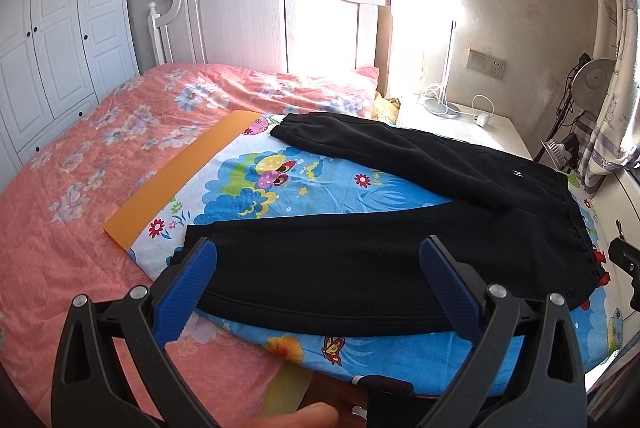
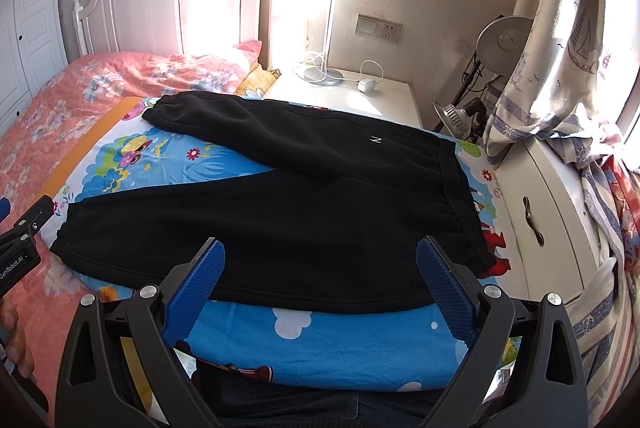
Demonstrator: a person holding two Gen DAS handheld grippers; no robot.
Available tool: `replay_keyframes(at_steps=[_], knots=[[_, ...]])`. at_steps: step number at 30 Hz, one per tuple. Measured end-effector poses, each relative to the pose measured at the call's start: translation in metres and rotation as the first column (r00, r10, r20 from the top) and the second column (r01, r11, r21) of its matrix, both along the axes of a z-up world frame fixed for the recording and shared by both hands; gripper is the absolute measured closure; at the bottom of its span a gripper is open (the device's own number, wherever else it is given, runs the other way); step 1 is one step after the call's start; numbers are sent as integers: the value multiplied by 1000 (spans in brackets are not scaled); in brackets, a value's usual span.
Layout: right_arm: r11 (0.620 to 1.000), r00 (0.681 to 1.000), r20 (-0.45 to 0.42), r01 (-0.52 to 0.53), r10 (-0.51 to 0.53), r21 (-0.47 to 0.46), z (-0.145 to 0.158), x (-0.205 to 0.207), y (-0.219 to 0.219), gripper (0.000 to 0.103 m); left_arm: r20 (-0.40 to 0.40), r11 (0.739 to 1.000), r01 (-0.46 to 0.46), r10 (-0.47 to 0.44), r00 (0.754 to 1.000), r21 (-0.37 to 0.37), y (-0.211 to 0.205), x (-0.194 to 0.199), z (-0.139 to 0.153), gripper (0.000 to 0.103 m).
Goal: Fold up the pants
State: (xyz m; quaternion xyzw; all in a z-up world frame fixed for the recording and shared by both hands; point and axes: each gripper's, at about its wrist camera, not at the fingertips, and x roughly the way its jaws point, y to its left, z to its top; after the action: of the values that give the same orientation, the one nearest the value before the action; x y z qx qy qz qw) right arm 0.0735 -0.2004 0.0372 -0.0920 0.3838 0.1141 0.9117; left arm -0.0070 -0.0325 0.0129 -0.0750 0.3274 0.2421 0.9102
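Observation:
Black pants [image 1: 384,248] lie flat on a blue cartoon-print sheet [image 1: 304,187] on the bed, legs spread apart toward the left, waistband at the right. They also show in the right wrist view [image 2: 304,211]. My left gripper [image 1: 318,252] is open and empty, hovering over the near leg close to its cuff end. My right gripper [image 2: 320,254] is open and empty, over the near leg closer to the waistband [image 2: 460,195]. The left gripper's body shows at the left edge of the right wrist view [image 2: 20,240].
A pink floral quilt [image 1: 80,179] covers the bed to the left. An orange sheet [image 1: 180,171] lies beside the blue one. A white nightstand [image 2: 360,95] with a lamp base and charger stands behind. A white cabinet [image 2: 552,211], fan and curtain are at the right.

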Motion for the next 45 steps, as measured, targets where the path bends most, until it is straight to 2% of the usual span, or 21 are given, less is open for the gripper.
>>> replay_keyframes(at_steps=[26, 33, 41, 45], knots=[[1000, 1000, -3, 9, -9, 6, 1, 1, -2, 10, 7, 1000, 6, -5, 1000, -5, 2, -1, -4, 2], [1000, 1000, 1, 12, -13, 4, 2, 2, -4, 10, -15, 992, 82, -84, 996, -91, 5, 4, -10, 2], [1000, 1000, 1, 13, -13, 1, 1, 3, -3, 10, -24, 981, 118, -123, 992, -157, 10, 6, -14, 2], [1000, 1000, 1, 13, -13, -1, 1, 2, -3, 10, -24, 980, 120, -125, 992, -159, 10, 7, -15, 2]])
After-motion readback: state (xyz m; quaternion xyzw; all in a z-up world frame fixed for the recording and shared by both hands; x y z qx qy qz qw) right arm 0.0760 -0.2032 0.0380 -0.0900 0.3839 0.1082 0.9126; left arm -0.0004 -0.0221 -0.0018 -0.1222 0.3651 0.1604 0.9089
